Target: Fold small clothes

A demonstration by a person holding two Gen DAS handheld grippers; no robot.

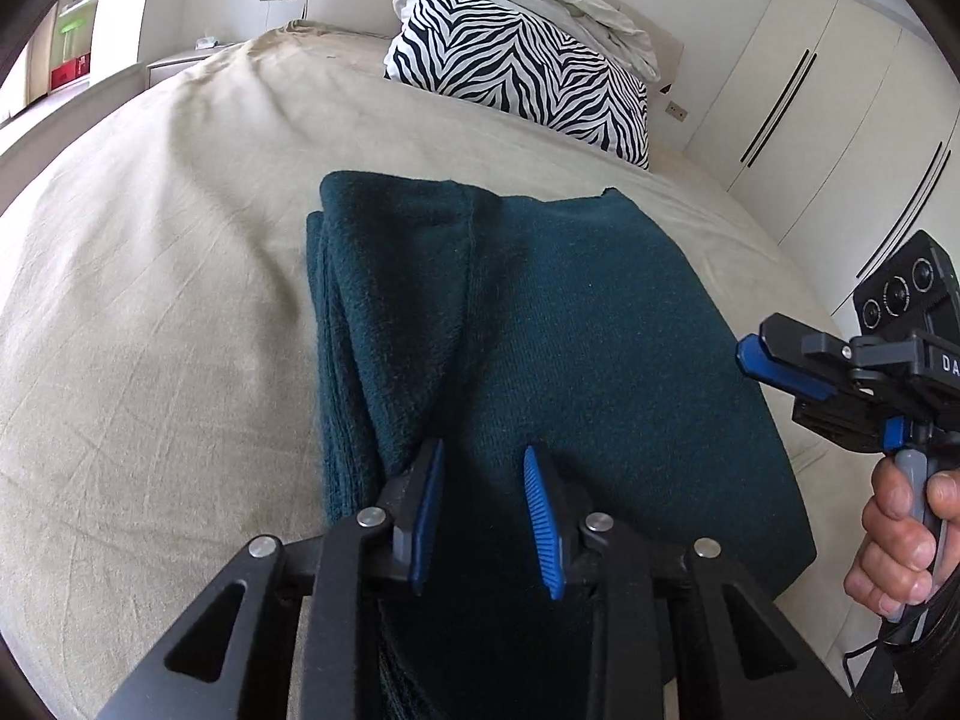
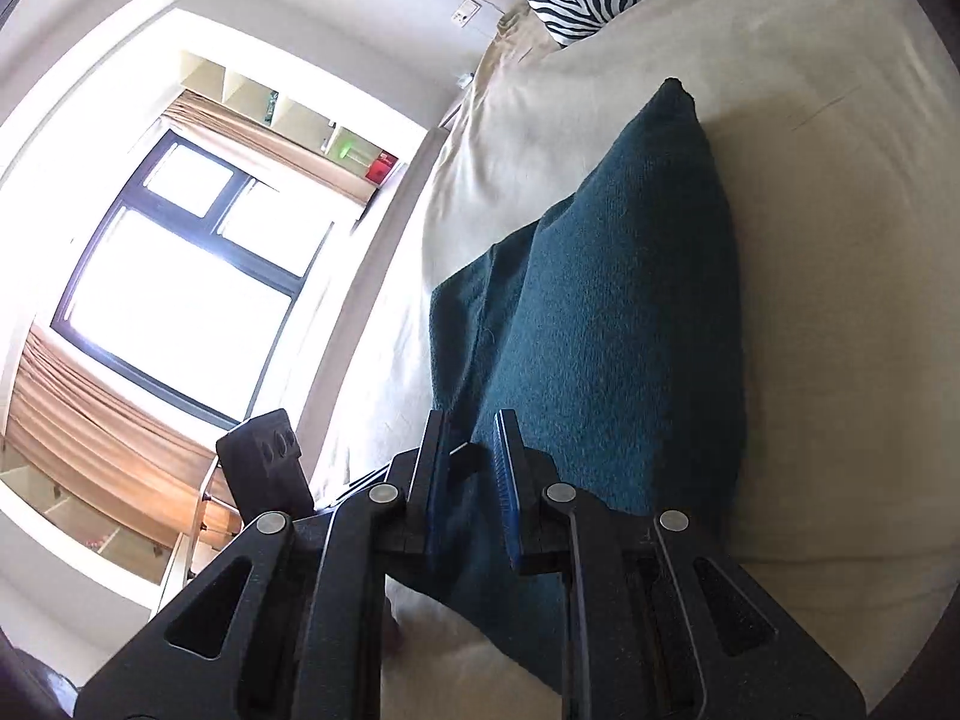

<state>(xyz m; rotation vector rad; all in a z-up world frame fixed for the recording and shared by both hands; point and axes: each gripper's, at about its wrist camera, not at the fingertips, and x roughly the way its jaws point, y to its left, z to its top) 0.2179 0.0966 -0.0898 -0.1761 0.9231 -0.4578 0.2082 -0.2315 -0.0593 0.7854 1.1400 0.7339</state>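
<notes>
Left tool over garment's near end; long axis runs away toward the pillow.
My left tool (image 1: 483, 468) hovers, jaws apart, empty, above the folded dark-teal knit garment (image 1: 570, 324); right tool (image 2: 471, 438), parted too, sits off its side edge.

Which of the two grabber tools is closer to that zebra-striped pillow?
Left, though only by a little. The left gripper sits over the dark green garment, facing the zebra pillow. The right gripper is at the garment's side edge, angled across the bed.
</notes>
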